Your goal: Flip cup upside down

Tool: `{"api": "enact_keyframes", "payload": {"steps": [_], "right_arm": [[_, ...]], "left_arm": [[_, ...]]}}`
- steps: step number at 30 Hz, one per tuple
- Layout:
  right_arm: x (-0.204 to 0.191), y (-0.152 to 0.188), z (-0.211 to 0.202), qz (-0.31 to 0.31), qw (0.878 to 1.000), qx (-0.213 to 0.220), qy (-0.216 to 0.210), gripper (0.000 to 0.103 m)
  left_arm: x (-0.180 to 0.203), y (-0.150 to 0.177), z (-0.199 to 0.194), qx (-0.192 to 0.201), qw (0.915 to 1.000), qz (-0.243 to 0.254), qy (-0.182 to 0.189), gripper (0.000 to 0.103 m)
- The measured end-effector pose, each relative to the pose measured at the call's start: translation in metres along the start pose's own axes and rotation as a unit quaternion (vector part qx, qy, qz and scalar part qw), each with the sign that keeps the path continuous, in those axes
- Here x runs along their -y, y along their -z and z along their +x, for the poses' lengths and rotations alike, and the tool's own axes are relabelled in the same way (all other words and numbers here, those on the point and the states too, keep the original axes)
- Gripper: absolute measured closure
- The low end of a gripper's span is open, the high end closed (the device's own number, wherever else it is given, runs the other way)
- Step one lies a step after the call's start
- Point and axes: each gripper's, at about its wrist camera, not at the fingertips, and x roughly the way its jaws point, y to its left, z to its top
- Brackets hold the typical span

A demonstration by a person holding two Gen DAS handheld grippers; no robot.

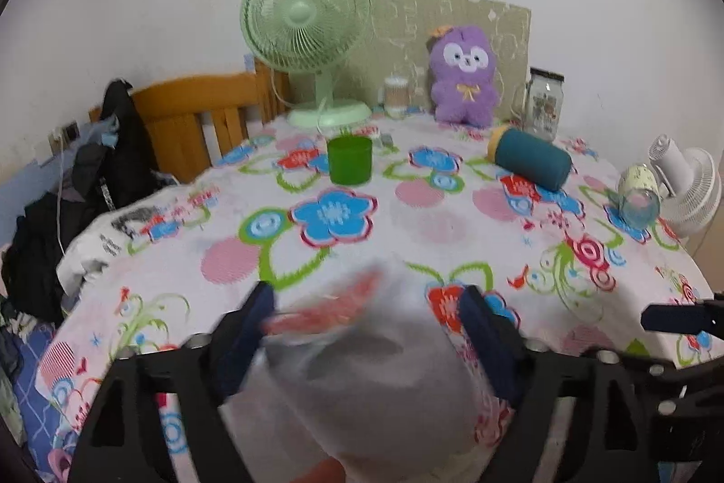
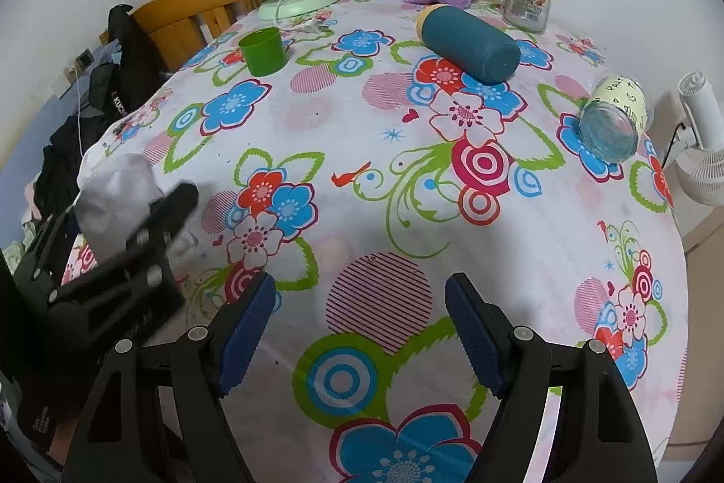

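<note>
Your table (image 2: 362, 175) spreads wide, with a green cup (image 2: 263, 51) standing upright far back. The white cup (image 1: 362, 347) is clamped in your left gripper (image 1: 362, 329), blurred, seemingly mid-turn; setting it down inverted is left. Your right gripper (image 2: 359, 329) hangs spread and empty. Only the right view shows the cup's outside (image 2: 115, 207).

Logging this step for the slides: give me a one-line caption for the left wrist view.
Left gripper holds a blurred white cup between its fingers above the floral tablecloth.
</note>
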Motion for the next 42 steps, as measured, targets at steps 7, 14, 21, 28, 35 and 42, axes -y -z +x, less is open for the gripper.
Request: {"api": "enact_keyframes", "payload": {"steps": [7,14,21,28,35,42], "right_arm": [[0.001,0.001,-0.002,0.002,1.000,0.002,-0.002,0.023],[-0.001,0.002,-0.005,-0.002,1.000,0.003,-0.001,0.023],[-0.001,0.003,-0.006,-0.001,1.000,0.003,-0.001,0.023],[-0.001,0.003,-0.006,0.000,1.000,0.004,-0.002,0.023],[0.003,0.005,-0.006,0.003,1.000,0.002,-0.002,0.023],[0.005,0.003,-0.001,0.009,1.000,-0.004,-0.001,0.023]], "left_arm": [[-0.003,0.000,-0.009,-0.001,0.9999,-0.010,0.013,0.002],[-0.006,-0.002,-0.013,-0.002,0.9997,-0.015,0.022,0.001],[-0.007,-0.003,-0.013,-0.004,0.9996,-0.016,0.022,0.001],[-0.031,-0.021,-0.004,-0.042,0.9948,-0.075,0.053,0.001],[-0.065,-0.047,-0.005,-0.056,0.9837,-0.134,0.106,0.001],[-0.065,-0.031,0.006,-0.063,0.9904,-0.007,0.123,0.001]]}}
